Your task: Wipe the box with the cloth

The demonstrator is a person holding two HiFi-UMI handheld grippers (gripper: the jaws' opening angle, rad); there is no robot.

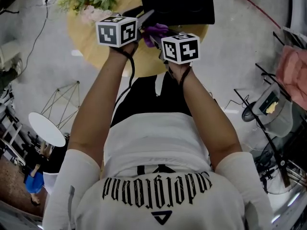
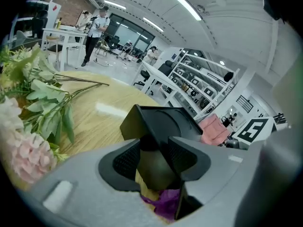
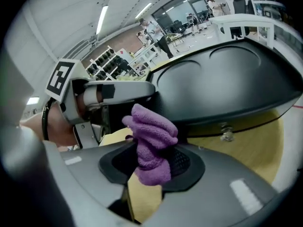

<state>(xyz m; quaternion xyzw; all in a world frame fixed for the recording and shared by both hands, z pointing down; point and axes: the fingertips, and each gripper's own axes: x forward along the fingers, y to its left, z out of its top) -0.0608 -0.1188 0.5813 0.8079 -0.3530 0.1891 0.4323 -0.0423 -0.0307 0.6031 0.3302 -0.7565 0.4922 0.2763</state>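
On the round yellow table (image 1: 86,37) sat the box (image 1: 177,6). It was black and smooth, with a flat top and rounded corners. The right gripper (image 3: 151,162) had its jaws shut on the cloth (image 3: 151,145), a fuzzy purple one all bunched up, just in front of the box. The left gripper (image 2: 154,157) had its jaws wide, clamped on a corner of the box. Only the right gripper view showed a little metal catch (image 3: 227,135) on the box's front. The left gripper view showed the flowers (image 2: 33,103) close up, pink with green leaves. The head view showed letters on the person's white shirt (image 1: 158,195), upside down and too hard to read.
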